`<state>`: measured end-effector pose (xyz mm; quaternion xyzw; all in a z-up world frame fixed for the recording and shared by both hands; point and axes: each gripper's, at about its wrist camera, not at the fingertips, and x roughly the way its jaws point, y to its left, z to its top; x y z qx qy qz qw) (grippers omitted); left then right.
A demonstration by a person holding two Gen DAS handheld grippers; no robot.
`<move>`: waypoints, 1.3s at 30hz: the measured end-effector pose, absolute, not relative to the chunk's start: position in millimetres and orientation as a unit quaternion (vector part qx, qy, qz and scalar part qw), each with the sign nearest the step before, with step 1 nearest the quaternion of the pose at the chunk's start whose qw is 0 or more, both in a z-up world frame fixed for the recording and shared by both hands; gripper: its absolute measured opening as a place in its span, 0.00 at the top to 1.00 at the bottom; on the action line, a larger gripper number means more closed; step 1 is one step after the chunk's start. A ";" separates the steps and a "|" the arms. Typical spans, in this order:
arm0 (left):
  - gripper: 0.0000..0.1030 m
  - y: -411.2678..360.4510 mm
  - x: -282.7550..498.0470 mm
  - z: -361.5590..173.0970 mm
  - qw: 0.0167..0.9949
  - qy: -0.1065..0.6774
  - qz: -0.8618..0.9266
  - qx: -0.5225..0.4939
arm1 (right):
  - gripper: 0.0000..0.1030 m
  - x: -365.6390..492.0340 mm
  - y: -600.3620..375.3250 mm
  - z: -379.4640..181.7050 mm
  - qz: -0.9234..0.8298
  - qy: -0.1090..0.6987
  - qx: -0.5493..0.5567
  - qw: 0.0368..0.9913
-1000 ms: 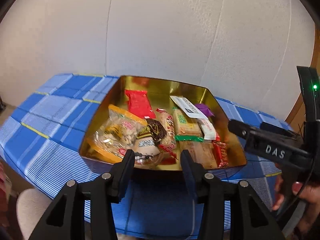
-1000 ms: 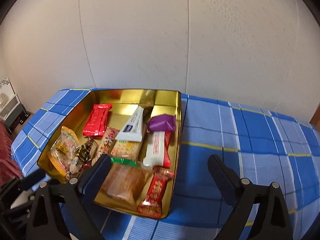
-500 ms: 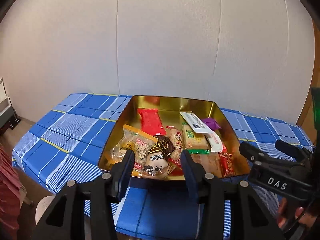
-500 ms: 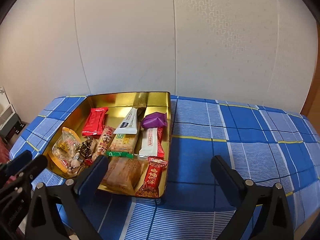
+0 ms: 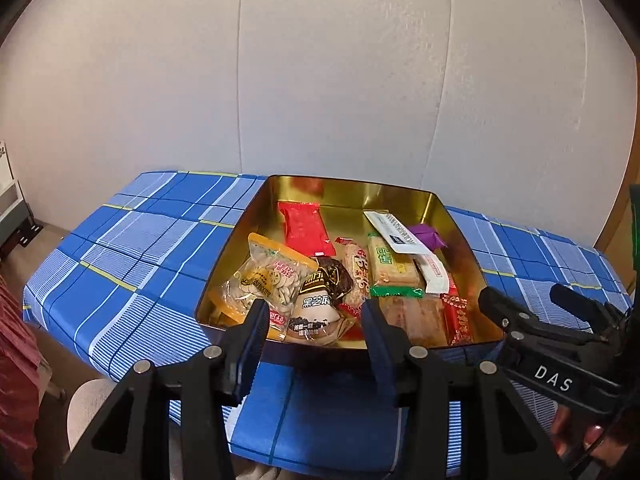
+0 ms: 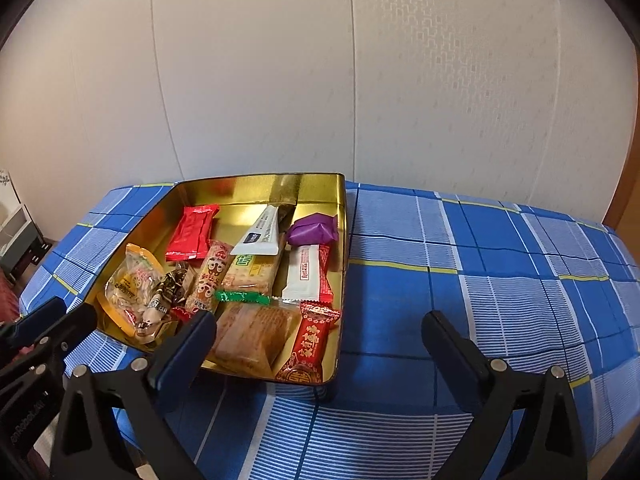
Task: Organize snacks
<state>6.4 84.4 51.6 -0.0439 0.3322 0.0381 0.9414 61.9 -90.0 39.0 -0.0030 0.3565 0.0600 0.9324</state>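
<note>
Both grippers hovered short of the gold tin [image 6: 340,240] on the blue checked cloth [image 6: 480,280], the snacks [image 6: 248,268] lying overlapped inside it. The crowding looked the likeliest trouble: closing on one slick wrapper could drag a neighbour along or let it slip. The left gripper [image 5: 314,328] stood partly open and empty, the right gripper [image 6: 320,344] spread wide and empty, neither touching anything.

Pale panelled wall [image 6: 440,80] behind, faint vertical seams. Counter under blue plaid cloth [image 6: 500,264]. Wood trim [image 5: 618,216] at right edge; floor dim.
</note>
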 end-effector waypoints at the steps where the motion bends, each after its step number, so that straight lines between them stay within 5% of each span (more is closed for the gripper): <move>1: 0.53 83.9 7.0 50.9 0.940 0.336 0.037 -0.043 | 0.00 62.0 -89.7 38.9 0.059 0.357 -0.004 0.932; 39: 0.53 86.8 9.7 43.9 0.927 0.367 0.044 -0.054 | 0.00 64.0 -86.1 31.6 0.061 0.374 -0.012 0.925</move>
